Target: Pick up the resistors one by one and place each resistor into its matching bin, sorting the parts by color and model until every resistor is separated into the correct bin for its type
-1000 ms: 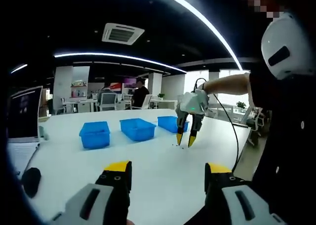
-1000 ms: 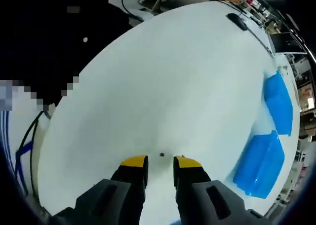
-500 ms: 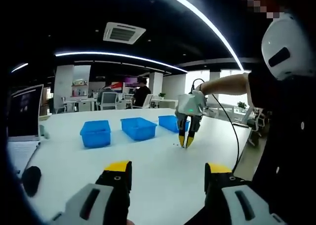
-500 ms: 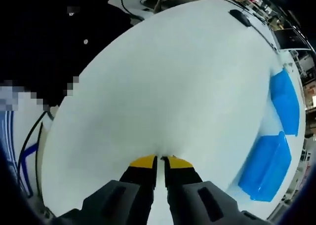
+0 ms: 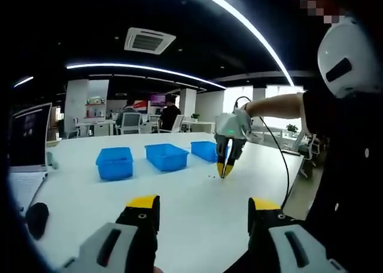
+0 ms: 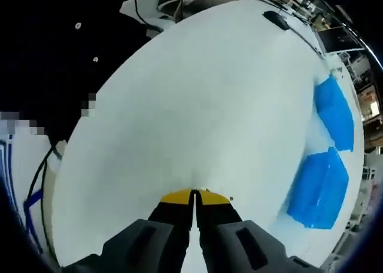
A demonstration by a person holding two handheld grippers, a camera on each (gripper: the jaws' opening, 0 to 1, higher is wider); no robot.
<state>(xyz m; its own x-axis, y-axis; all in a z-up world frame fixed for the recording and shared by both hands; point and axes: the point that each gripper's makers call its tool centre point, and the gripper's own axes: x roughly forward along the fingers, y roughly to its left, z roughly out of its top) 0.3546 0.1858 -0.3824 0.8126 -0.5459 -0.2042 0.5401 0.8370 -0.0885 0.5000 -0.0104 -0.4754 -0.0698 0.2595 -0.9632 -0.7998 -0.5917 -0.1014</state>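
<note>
On the white tabletop (image 5: 197, 207) my right claw (image 6: 195, 196) had pinched shut, presumably on a resistor too small to see; my left claw (image 5: 203, 208) hung open. Loose resistors (image 5: 212, 176) remained, three blue bins (image 5: 167, 156) waiting nearby.

Three blue bins (image 5: 167, 155) are seen on a white table (image 5: 191, 201). Yellow tips and grey bodies are shown on the left gripper (image 5: 203, 210) and right gripper (image 6: 195, 197). A black mouse (image 5: 37, 218) is seen.
</note>
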